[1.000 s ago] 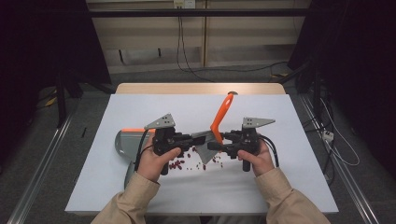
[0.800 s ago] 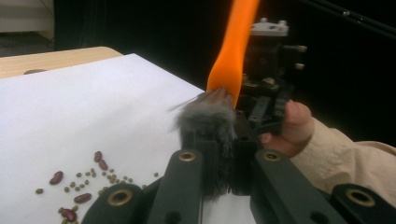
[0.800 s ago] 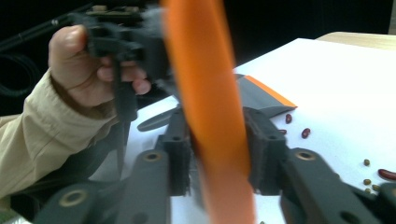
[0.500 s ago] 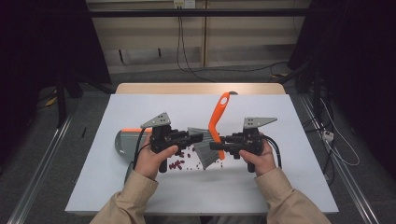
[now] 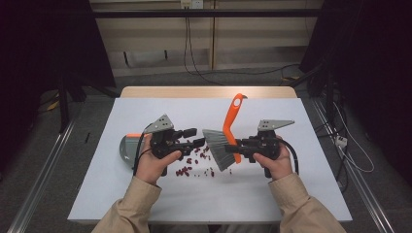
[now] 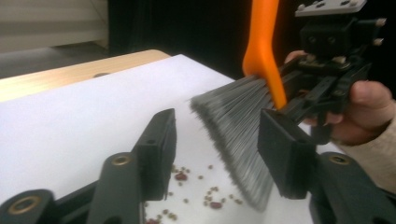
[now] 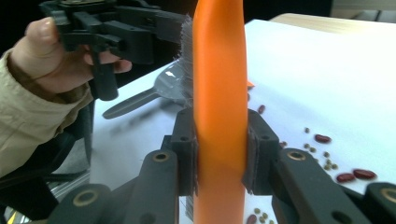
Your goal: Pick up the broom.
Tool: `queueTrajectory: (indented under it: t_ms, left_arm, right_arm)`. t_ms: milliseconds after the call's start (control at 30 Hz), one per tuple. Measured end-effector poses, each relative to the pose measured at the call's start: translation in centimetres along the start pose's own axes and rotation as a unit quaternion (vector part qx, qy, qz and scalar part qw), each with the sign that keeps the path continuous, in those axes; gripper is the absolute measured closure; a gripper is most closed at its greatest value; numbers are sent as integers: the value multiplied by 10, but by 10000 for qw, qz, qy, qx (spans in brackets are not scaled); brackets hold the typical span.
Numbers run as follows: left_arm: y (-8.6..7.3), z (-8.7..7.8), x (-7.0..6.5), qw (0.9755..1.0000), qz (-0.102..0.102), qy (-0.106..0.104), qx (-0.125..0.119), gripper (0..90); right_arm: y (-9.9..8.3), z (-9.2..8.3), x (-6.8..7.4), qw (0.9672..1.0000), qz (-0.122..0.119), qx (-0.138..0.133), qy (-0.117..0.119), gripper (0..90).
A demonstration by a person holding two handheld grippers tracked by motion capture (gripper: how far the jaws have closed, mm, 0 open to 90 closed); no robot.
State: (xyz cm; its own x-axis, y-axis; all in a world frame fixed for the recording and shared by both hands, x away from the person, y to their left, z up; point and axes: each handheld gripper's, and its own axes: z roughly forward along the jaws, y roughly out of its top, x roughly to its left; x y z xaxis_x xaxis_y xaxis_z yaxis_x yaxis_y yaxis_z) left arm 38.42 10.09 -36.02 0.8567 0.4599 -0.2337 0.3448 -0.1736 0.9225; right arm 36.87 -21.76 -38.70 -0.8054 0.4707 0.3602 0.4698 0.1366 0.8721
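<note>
Even light from overhead falls on my white counter, while the room behind it stays dark. Shadows under my tools are faint. Close to my left tool the grey bristles blur, and my right tool's near parts look soft.

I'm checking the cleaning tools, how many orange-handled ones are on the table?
2: the brush clamped in the right gripper, and the grey dustpan lying behind the left gripper.

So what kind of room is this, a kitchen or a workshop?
Probably a lab set up for recording: a table under a plain white sheet, black curtains on both sides, cables along the floor, and a person sweeping beans with a brush.
</note>
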Motion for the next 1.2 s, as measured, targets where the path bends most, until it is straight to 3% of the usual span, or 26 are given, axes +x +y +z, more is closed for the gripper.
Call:
queueTrajectory:
  t_ms: [67, 133, 567, 1067, 1200]
  left_arm:
    - [0, -2, 1, 9999, 76, 100, 40, 429]
    - [0, -5, 2, 9999, 28, 119, 40, 403]
    - [-1, -19, 13, 9981, 165, 555, 231, 248]
    - [-6, -29, 20, 9962, 270, 743, 372, 159]
    - [-7, -33, 22, 9951, 339, 829, 427, 144]
  right_arm:
    - [1, -2, 0, 9998, -42, 78, -167, 702]
    - [1, -3, 0, 9996, -4, 100, -249, 702]
    - [4, -15, -2, 9975, -26, 276, -645, 703]
    - [4, -30, -8, 9936, 51, 339, -1072, 703]
    - [4, -35, -9, 9911, 49, 388, -1276, 704]
